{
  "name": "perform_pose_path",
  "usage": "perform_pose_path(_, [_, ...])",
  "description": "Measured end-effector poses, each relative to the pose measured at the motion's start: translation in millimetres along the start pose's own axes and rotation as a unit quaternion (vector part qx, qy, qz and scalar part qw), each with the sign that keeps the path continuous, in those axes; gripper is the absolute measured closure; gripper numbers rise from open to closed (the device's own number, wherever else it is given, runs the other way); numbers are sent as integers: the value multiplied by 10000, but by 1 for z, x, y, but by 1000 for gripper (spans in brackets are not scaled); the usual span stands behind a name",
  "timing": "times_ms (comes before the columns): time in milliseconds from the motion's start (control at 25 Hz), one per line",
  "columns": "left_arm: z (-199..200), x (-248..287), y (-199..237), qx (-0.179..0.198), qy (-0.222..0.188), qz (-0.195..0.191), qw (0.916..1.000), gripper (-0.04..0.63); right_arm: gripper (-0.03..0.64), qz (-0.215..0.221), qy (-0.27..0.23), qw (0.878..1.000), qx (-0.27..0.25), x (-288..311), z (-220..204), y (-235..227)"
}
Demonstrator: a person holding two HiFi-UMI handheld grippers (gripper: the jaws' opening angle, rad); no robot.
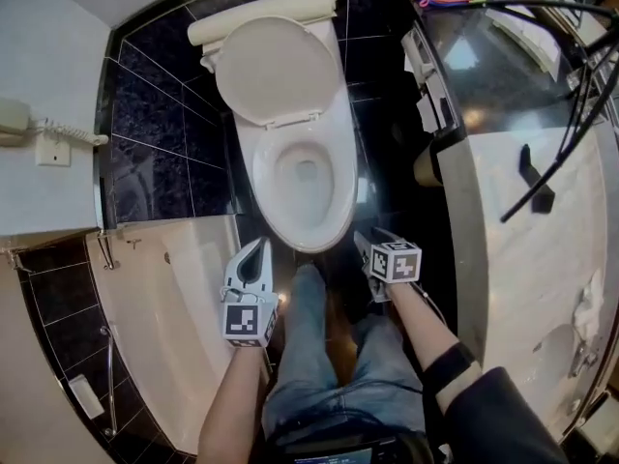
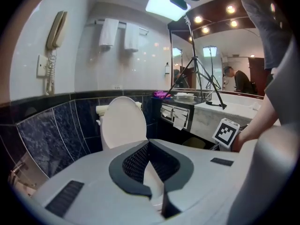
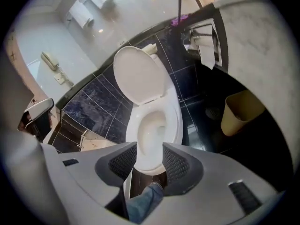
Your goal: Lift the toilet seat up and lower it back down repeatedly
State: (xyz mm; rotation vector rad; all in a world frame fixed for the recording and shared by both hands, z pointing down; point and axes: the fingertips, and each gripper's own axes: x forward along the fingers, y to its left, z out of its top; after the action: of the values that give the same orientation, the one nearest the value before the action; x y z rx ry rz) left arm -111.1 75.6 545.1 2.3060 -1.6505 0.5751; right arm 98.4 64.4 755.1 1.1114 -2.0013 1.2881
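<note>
**Both grippers short of the toilet, nothing held**

The lid (image 1: 276,71) stands upright against the tank. The toilet seat (image 1: 334,196) seems to lie flat on the bowl, though seat and rim are hard to tell apart. The toilet sits ahead of both pairs of jaws, apart from them.

The left gripper (image 1: 259,251) has its tips together and holds nothing. The right gripper (image 1: 368,247) has its jaws spread wide and is also empty. Only the front of the bowl and the person's knee (image 3: 143,203) show through its gap.

This looks like the approach before a lift. The next move probably calls for bringing the open jaws forward to the seat's front edge, catching it, and swinging it up towards the lid.

Only the right gripper view shows a bin (image 3: 239,111), to the right of its jaws. Only the left gripper view shows a wall phone (image 2: 56,27) and towels (image 2: 110,32), above and left of its jaws.
</note>
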Motion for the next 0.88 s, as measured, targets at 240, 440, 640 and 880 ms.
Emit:
perform_pose_path(240, [-71,30,18,-170,110,232,9995,603,428,320,-15,9938,1067,75,-29,-44])
perform_pose_path(440, [-107,55,28,-222,91,269,9993,603,430,511,-28,9859,1592,129,-39,-65])
perform_pose_path(640, [-130,69,33,-194,188,210,9994,603,430,590,54,9760,2096,164,-55,-77])
perform_pose_path(880, [-149,77,37,-175,291,174,9993,603,456,728,34,9663,2470,185,-62,-80])
